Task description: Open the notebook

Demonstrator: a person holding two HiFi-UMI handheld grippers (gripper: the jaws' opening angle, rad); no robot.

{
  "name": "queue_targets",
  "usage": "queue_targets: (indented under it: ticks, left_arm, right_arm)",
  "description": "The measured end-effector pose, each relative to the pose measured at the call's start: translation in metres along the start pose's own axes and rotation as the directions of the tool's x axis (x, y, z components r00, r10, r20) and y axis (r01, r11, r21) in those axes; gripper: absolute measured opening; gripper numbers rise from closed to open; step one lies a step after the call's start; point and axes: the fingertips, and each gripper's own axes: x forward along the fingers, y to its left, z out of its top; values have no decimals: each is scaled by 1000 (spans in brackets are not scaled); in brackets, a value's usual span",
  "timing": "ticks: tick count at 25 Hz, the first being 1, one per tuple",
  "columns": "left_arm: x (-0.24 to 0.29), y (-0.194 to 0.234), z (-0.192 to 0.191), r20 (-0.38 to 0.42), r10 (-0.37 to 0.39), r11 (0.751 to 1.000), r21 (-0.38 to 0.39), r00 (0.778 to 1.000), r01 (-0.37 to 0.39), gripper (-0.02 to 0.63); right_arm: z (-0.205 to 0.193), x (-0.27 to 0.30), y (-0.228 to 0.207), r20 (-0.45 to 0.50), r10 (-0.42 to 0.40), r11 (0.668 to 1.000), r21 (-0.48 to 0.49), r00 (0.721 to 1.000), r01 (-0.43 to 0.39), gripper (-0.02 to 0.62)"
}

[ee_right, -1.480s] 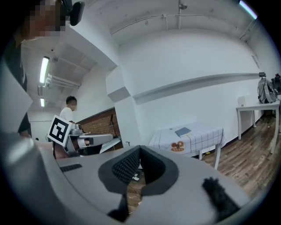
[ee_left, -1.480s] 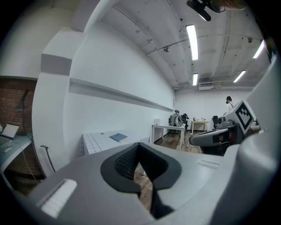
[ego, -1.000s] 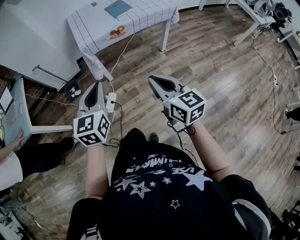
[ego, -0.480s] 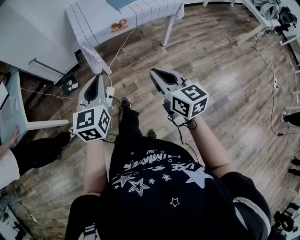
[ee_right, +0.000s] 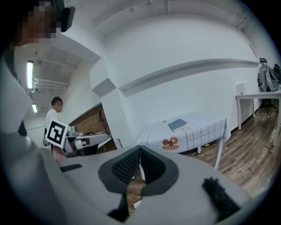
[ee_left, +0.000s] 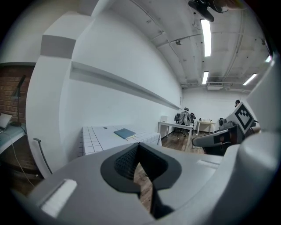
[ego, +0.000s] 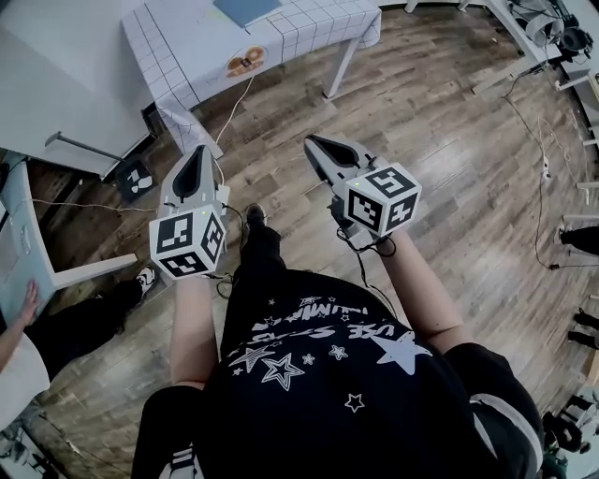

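Note:
A closed blue notebook (ego: pixel 246 9) lies on a table with a white checked cloth (ego: pixel 178 42) at the top of the head view. It also shows as the notebook (ee_left: pixel 124 132) in the left gripper view and the notebook (ee_right: pixel 178 125) in the right gripper view, far ahead of the jaws. My left gripper (ego: pixel 198 152) and right gripper (ego: pixel 312 142) are held side by side over the wooden floor, well short of the table. Both are shut with nothing in them, as the left gripper (ee_left: pixel 139 147) and right gripper (ee_right: pixel 140 149) show in their own views.
A white cable and power strip (ego: pixel 225 201) run across the floor below the table. A seated person (ego: pixel 28 327) is at a desk on the left. White desks (ego: pixel 524 37) and chairs stand at the right. A white wall panel (ego: pixel 56 84) borders the table's left.
Both grippers have travelled forward toward the table, which now sits lower and larger in the head view. The person's foot has stepped ahead. The jaws stayed shut.

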Motion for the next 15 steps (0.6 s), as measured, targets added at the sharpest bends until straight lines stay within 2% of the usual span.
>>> queue_targets:
  ticks: [11,15]
  left_arm:
    - [85,88,29,-43,-19,1000,-13,999,18,9]
    - [117,137,21,-48,-27,998,-58,998,25,9]
  right_arm:
    - [48,121,-43,-47,-35,999,31,998,36,17]
    - [51,174,-59,-62,-66,996,49,996,69,16]
